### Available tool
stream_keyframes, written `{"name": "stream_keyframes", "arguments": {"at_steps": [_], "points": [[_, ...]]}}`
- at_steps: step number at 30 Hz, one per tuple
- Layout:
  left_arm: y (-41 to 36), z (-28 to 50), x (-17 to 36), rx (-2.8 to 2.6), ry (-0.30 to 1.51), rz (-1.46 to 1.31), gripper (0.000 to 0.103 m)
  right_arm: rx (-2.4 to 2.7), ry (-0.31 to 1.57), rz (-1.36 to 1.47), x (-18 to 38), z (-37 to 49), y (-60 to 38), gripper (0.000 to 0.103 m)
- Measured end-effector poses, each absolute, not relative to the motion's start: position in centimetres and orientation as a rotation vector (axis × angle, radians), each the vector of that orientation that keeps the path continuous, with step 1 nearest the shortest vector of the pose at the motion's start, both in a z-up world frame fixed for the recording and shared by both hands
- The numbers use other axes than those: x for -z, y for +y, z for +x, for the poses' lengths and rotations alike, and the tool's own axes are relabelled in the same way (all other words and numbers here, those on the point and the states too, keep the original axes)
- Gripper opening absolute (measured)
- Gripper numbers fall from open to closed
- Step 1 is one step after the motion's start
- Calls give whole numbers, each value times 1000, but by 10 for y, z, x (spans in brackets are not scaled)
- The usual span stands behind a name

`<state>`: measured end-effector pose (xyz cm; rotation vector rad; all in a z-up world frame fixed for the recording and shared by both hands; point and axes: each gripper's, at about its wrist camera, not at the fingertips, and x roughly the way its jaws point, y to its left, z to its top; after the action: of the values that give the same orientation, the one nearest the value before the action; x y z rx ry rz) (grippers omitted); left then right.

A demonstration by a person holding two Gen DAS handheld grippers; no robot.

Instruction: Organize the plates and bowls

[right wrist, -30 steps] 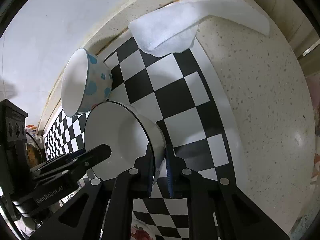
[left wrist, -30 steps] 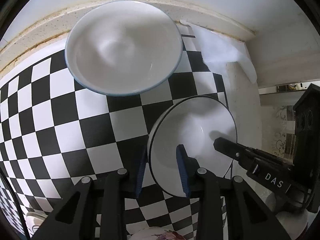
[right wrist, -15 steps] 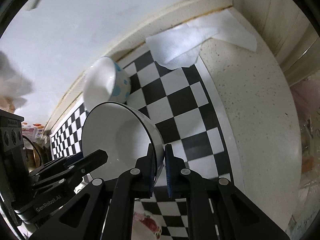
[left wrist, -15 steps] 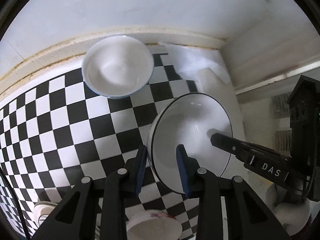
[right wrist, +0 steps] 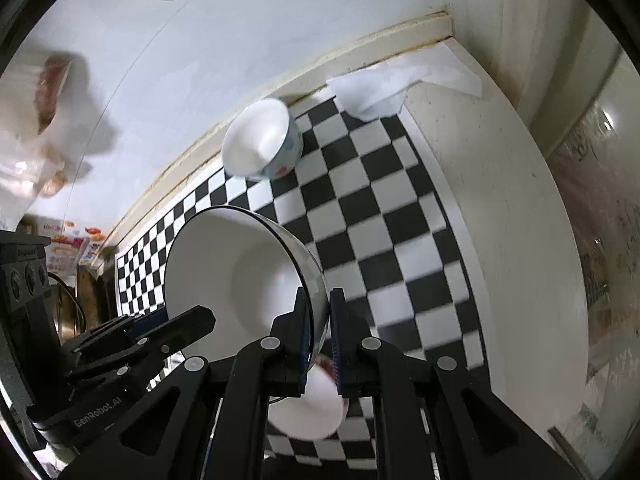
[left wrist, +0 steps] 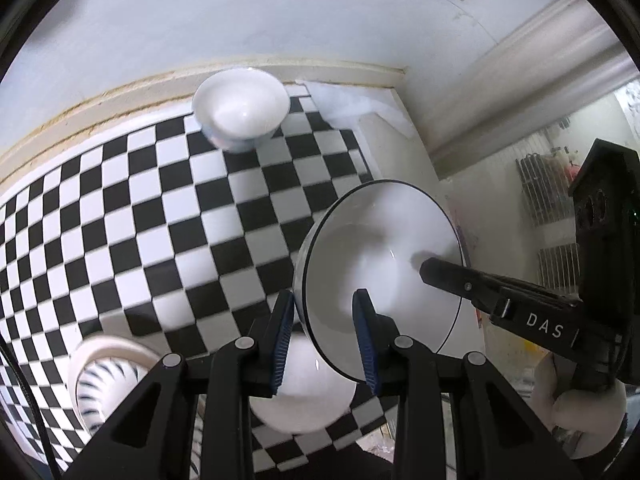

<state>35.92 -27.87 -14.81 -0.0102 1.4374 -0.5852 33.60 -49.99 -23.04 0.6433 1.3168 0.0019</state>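
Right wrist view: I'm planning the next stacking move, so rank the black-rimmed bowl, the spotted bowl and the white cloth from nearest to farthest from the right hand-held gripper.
1. Black-rimmed bowl: its rim sits between the right hand-held gripper fingers.
2. Spotted bowl: farther out on the checkered mat, near the wall.
3. White cloth: farthest, in the back corner, right of the spotted bowl.

Four bowls show around the checkered mat (left wrist: pixel 168 220): a dark-rimmed bowl (left wrist: pixel 384 264), a dotted bowl (left wrist: pixel 242 114) at its far edge, a plain white bowl (left wrist: pixel 308 396) and a striped bowl (left wrist: pixel 104 380) at its near edge. One white cloth (left wrist: pixel 352 108) lies at its far corner.
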Motion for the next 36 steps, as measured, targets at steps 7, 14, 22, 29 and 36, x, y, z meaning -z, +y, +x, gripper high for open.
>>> {"name": "stream_keyframes", "arguments": {"at_steps": [7,14,22,29,36], "points": [[-248,321,160,558,1478,-23,28,-28,1365,640,246,293,-462,11],[-239,298,189,518,1524,19,28,-32,1421,633,278,265,-436,11],[-252,288,225,496,1580,118,28,-1,1491,605,310,255,-429,11],[-256,285,238,485,1591,165,28,5,1522,605,324,252,-426,11],[-260,286,249,474,1593,219,28,6,1538,586,325,257,-422,11]]}}
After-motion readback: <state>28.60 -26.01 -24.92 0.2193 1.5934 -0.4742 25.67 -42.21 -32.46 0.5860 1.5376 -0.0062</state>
